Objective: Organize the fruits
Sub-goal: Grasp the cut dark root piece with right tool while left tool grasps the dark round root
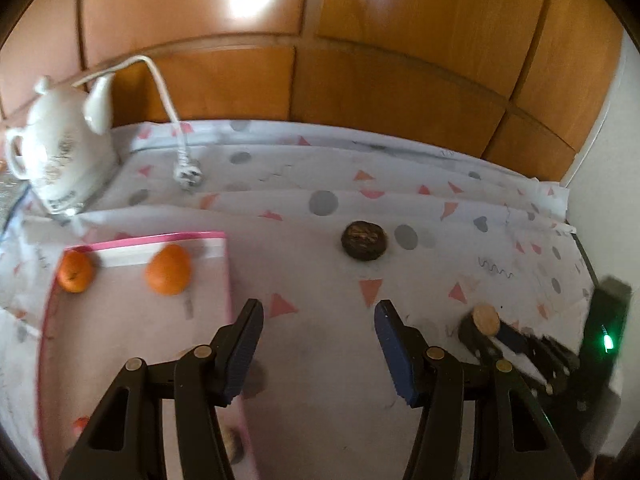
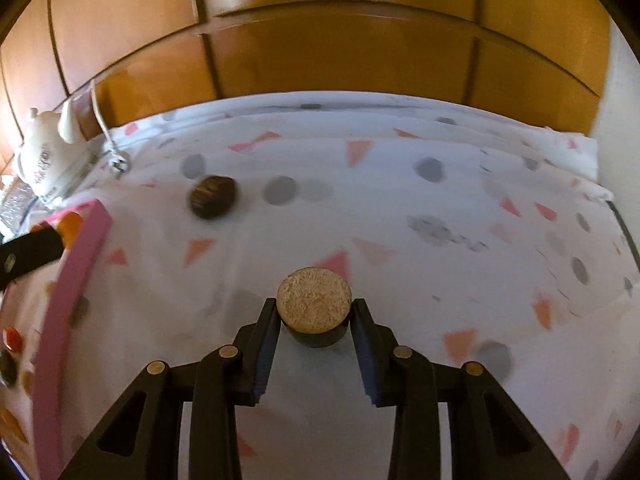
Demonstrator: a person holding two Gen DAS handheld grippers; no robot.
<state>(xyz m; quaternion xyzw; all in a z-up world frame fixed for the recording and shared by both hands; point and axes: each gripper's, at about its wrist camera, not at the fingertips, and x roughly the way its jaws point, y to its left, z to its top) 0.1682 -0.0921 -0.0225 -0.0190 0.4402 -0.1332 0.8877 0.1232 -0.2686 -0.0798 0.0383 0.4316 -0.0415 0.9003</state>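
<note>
Here the right gripper (image 2: 314,312) pinches a cut fruit (image 2: 315,300) near its tips, above the cloth (image 2: 400,208) and right of the pink tray (image 2: 76,256). The left gripper (image 1: 318,312) hangs unclenched and empty beside that tray, where two oranges (image 1: 168,270) sit. So shallow a hold may let the fruit slip and roll before reaching the tray.

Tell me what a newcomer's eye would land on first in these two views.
The right gripper, closed on a dark fruit with a pale cut face, low in the middle of its view. Then two oranges on the pink-edged tray at left, and a dark wrinkled fruit alone on the patterned tablecloth.
</note>
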